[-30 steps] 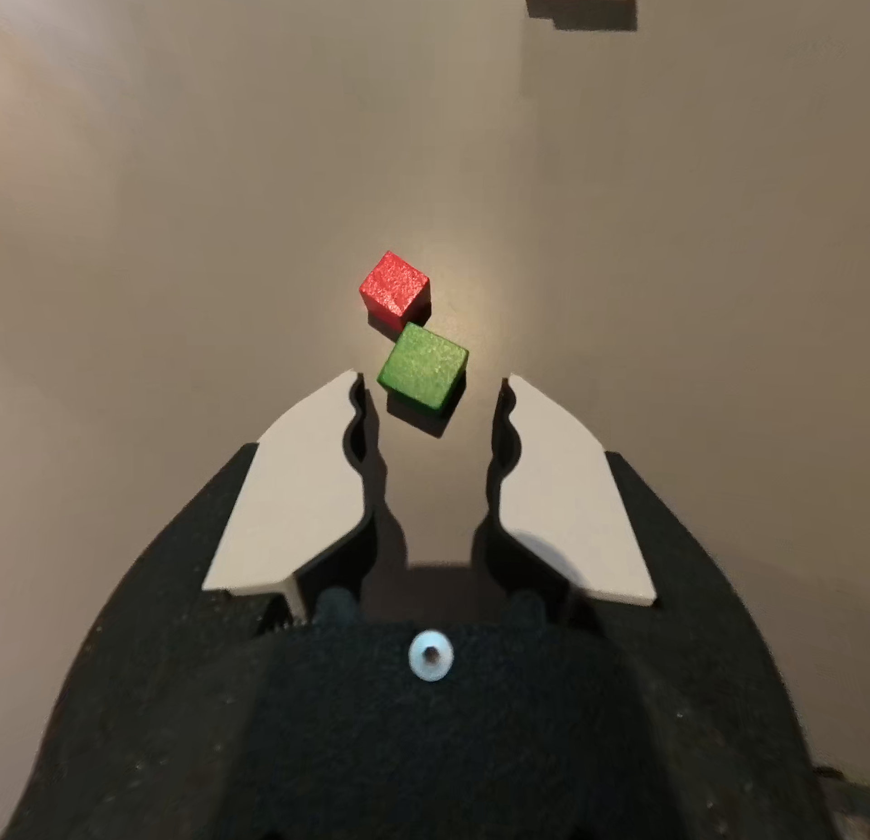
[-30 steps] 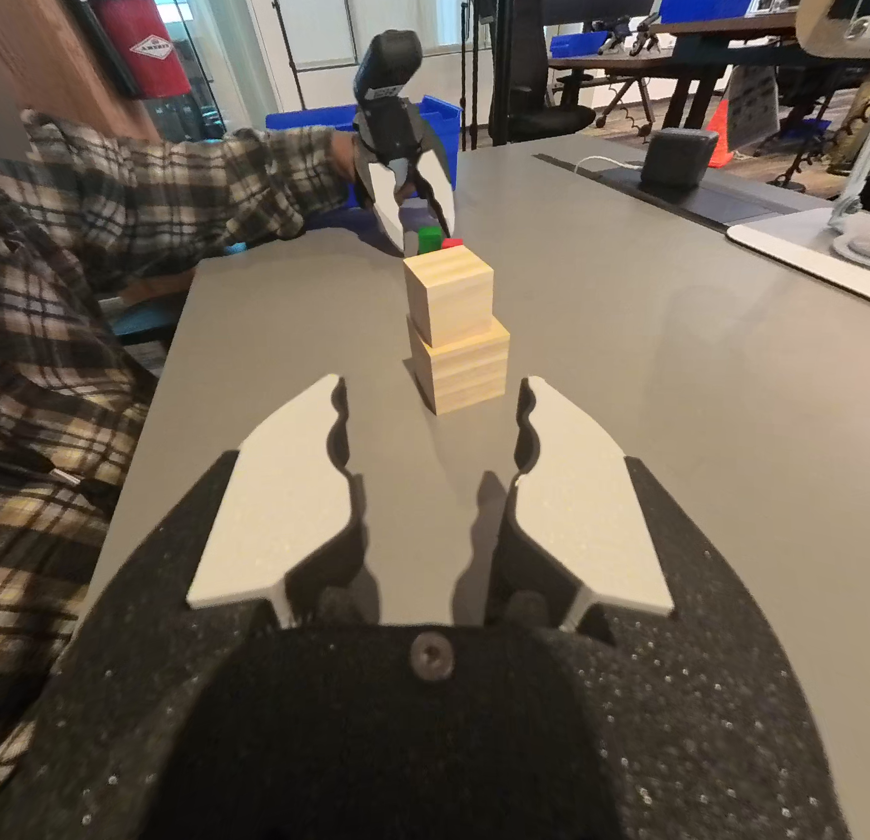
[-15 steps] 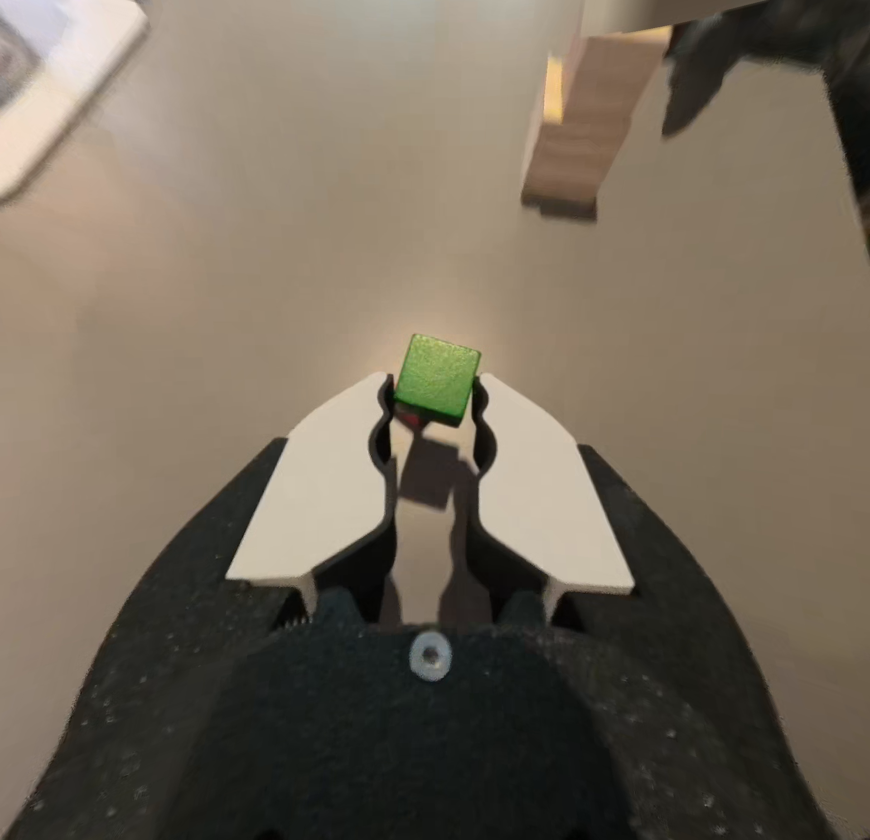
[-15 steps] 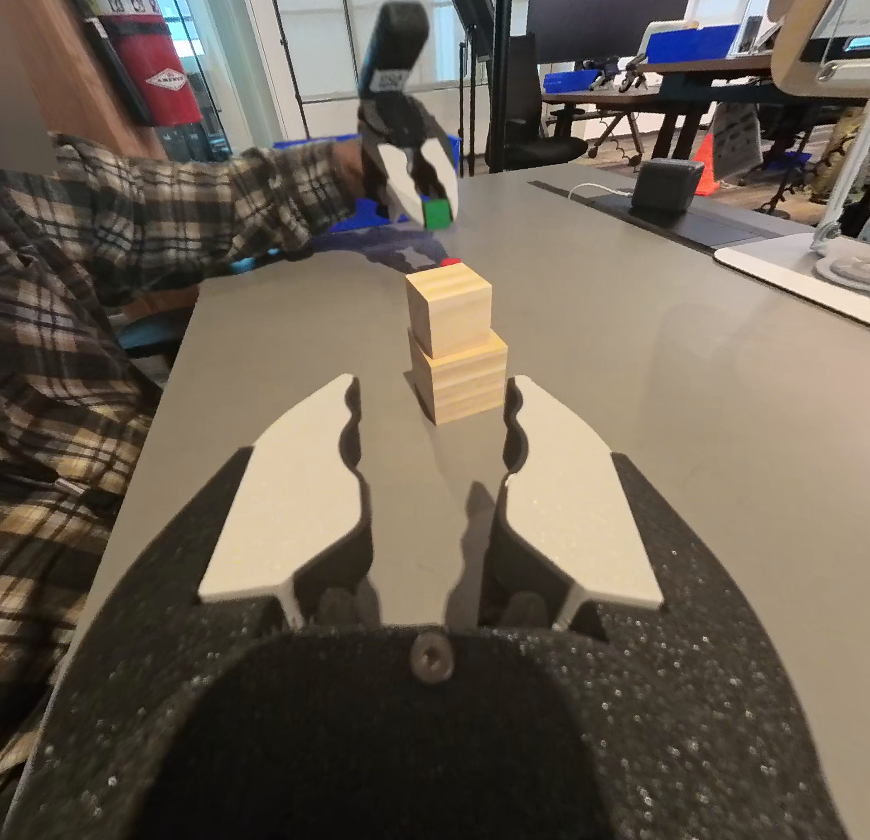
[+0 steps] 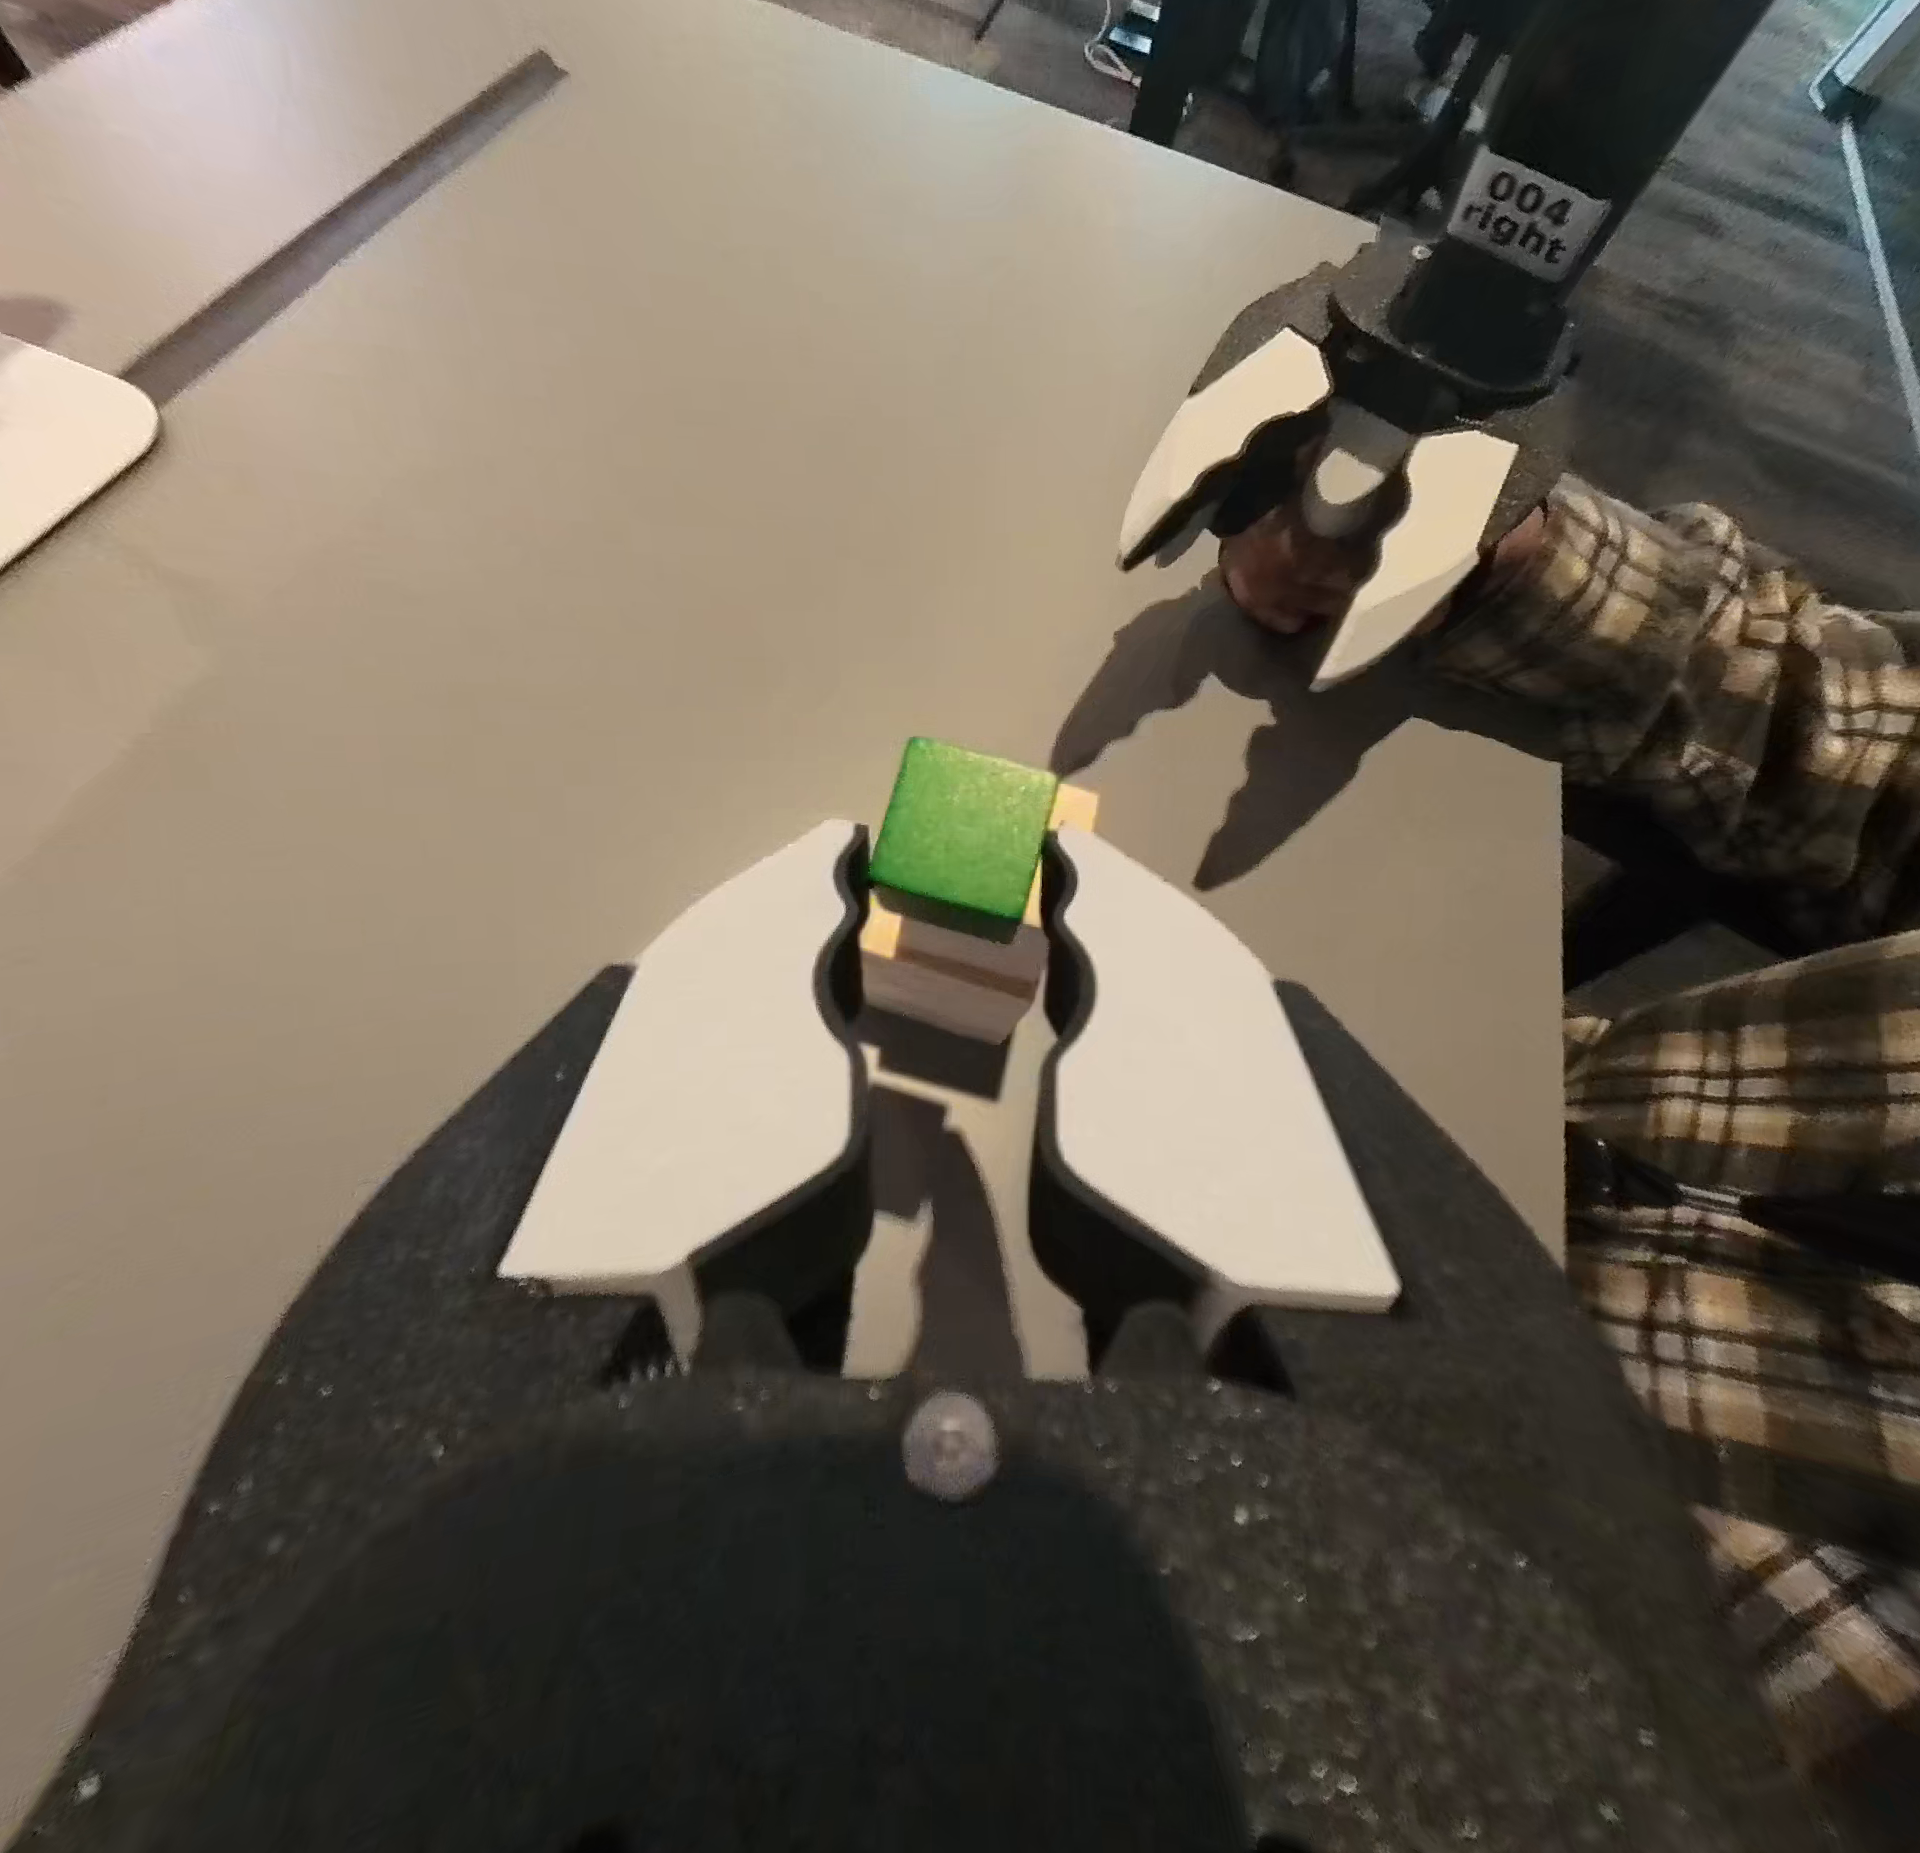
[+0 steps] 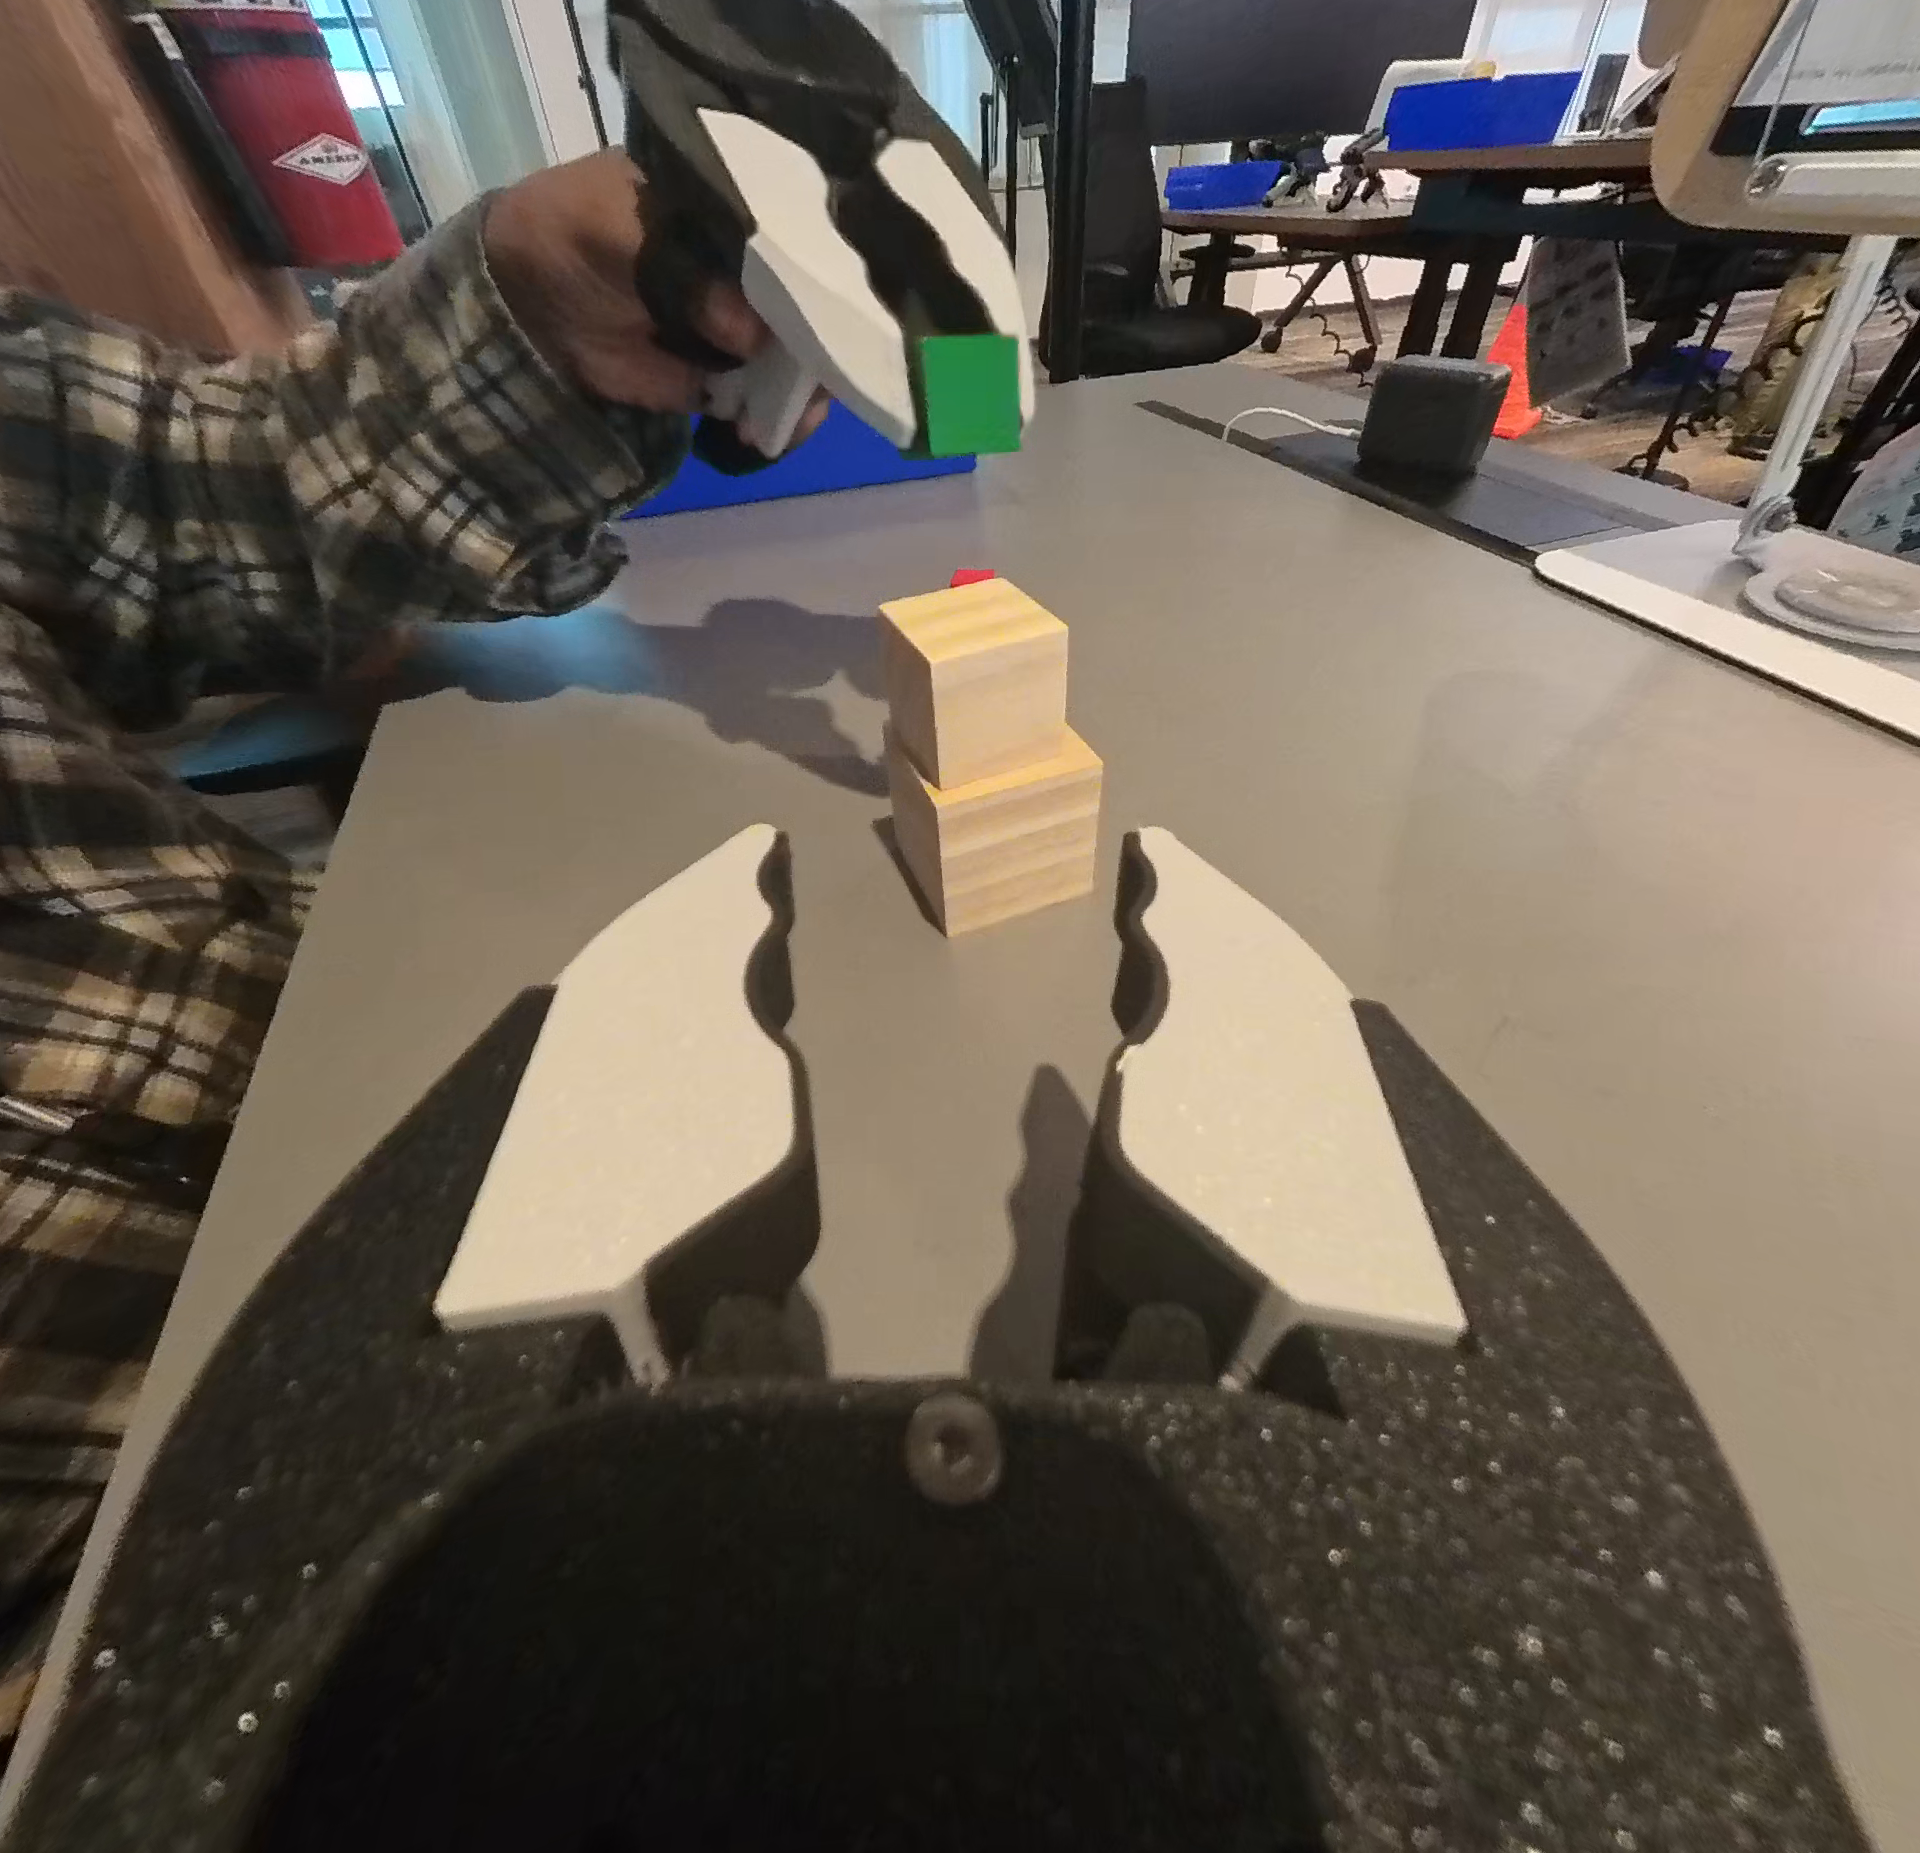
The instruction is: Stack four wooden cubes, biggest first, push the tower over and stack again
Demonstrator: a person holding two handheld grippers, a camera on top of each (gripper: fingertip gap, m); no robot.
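Two plain wooden cubes stand stacked on the grey table (image 6: 1455, 868): the bigger cube (image 6: 1003, 837) below, the smaller cube (image 6: 977, 676) on top. My left gripper (image 5: 956, 853) is shut on the green cube (image 5: 958, 835) and holds it in the air above the stack (image 5: 940, 988); it also shows in the right wrist view (image 6: 961, 390) with the green cube (image 6: 971, 393). A small red cube (image 6: 971, 578) lies on the table behind the stack, mostly hidden. My right gripper (image 6: 951, 847) is open and empty, low, just in front of the stack; it also shows in the left wrist view (image 5: 1231, 624).
A person's plaid sleeves (image 6: 312, 473) reach in from the left. A white pad (image 6: 1714, 619) and a dark box (image 6: 1434, 416) sit at the table's far right. The table edge (image 6: 312, 920) runs along the left. A white pad (image 5: 52, 453) lies at the left in the left wrist view. The left gripper's tips are roughly 12 cm from the right gripper's.
My left gripper closed on the green cube, lifted it off the table away from the red cube and carried it over the wooden stack. My right gripper stayed open before the stack.
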